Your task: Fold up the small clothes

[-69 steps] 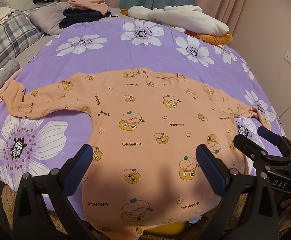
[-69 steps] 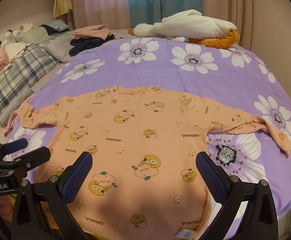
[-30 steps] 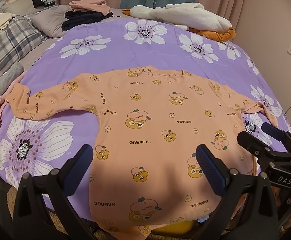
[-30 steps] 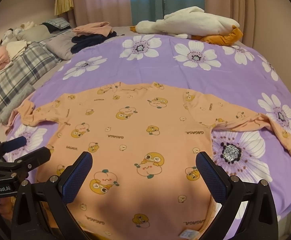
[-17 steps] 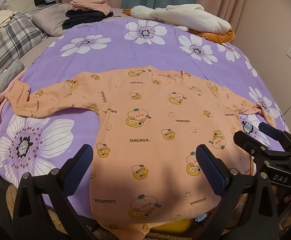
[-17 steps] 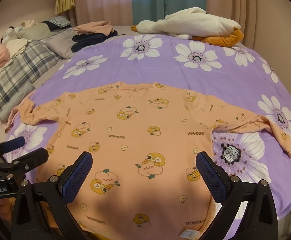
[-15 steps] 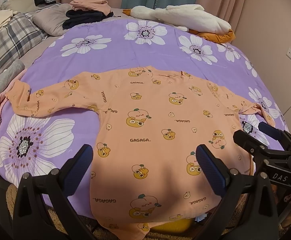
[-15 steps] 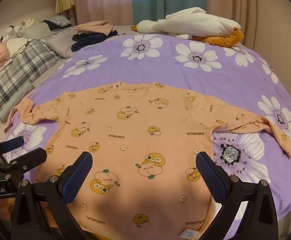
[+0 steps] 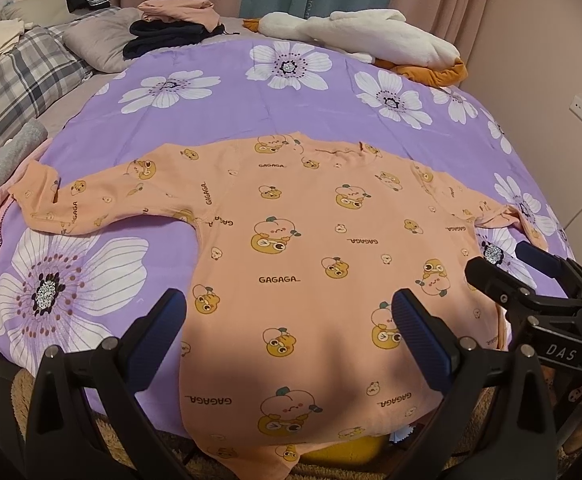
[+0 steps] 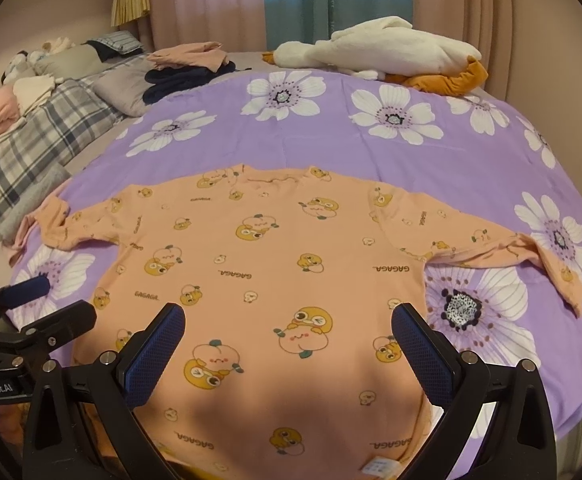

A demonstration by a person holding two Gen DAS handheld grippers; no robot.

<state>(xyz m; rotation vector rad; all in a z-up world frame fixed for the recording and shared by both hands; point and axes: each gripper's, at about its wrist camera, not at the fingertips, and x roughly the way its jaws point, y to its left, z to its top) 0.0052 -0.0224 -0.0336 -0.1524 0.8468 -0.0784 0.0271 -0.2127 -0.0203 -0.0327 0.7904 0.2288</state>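
**Peach printed top, laid flat on bed**

Left gripper [image 9: 289, 320]: jaws wide apart, holding nothing, above the hem end of the top. Right gripper [image 10: 289, 334]: jaws likewise apart and unloaded, just beside the left.

Long-sleeved peach top [image 9: 311, 248]: spread flat, both sleeves out to the sides, hem hanging over the near edge of the bed.

Purple floral bedspread [image 10: 331, 140]: lies under the top.

White plush toy [image 10: 383, 50], folded clothes pile [image 10: 189, 62], plaid pillow [image 9: 19, 80]: at the far side, well apart from the top.
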